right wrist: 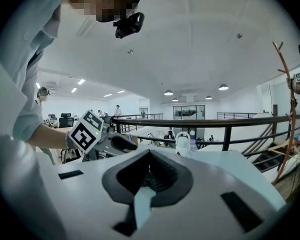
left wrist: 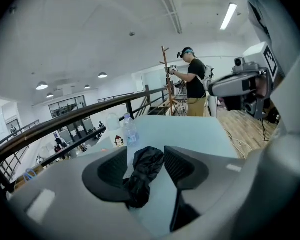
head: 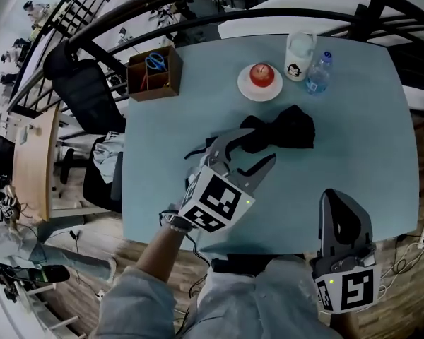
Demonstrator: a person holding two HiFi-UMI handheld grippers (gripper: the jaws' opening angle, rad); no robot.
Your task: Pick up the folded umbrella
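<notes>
The folded black umbrella (head: 281,131) lies crumpled on the light blue table (head: 353,140), near its middle. My left gripper (head: 251,148) reaches it from the near left, jaws open, one on each side of the umbrella's near end. In the left gripper view the umbrella (left wrist: 145,171) shows in the gap of the left gripper (left wrist: 147,165), and the ribbed pads (left wrist: 182,166) stand clear of it. My right gripper (head: 333,198) hovers at the table's front right edge, shut and empty. The right gripper (right wrist: 150,173) has its pads meeting in its own view.
At the table's far side stand a white plate with a red apple (head: 260,81), a white jar (head: 299,54) and a water bottle (head: 318,73). A brown box with scissors (head: 154,73) sits at the far left corner. A black chair (head: 85,94) and a railing (head: 198,6) border the table.
</notes>
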